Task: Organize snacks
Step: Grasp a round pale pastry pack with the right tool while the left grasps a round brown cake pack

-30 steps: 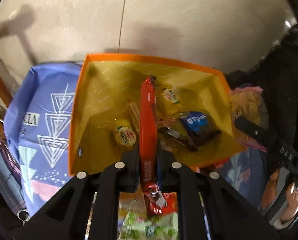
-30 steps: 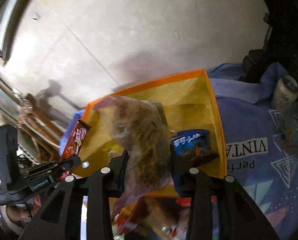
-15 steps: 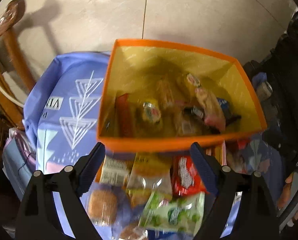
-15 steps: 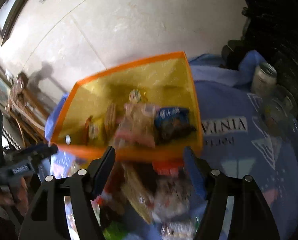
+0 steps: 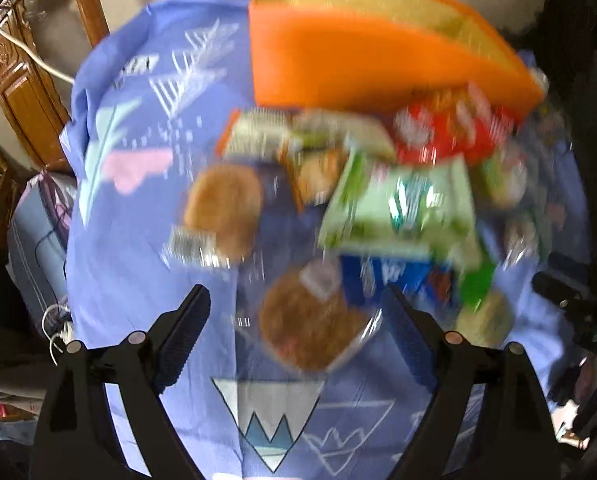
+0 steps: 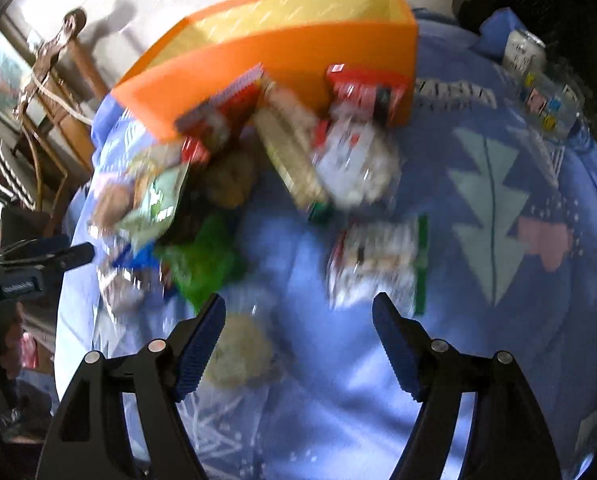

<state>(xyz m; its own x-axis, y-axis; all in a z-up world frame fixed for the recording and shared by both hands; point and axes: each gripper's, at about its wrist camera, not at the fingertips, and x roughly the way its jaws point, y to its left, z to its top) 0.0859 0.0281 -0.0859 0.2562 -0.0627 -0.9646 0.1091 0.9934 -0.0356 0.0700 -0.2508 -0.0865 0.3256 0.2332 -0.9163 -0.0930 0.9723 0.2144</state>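
left gripper (image 5: 298, 328) spread, bun (image 5: 306, 320) loose between fingers | right gripper (image 6: 298, 336) just widened, empty | risk: blurred pile, fingers snag neighbouring wrappers

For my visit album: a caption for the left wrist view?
Open left tongs above a wrapped round cake, loose snacks before an orange box.

The cloth (image 5: 146, 240) over the surface looked matt and soft, creased at its edges. The box (image 5: 338, 64) was matt orange card. Snack wrappers (image 5: 402, 204) were glossy plastic film, some clear. At upper left, the chair (image 5: 26, 92) was varnished carved wood. Claw pads (image 6: 200, 350) looked ribbed.
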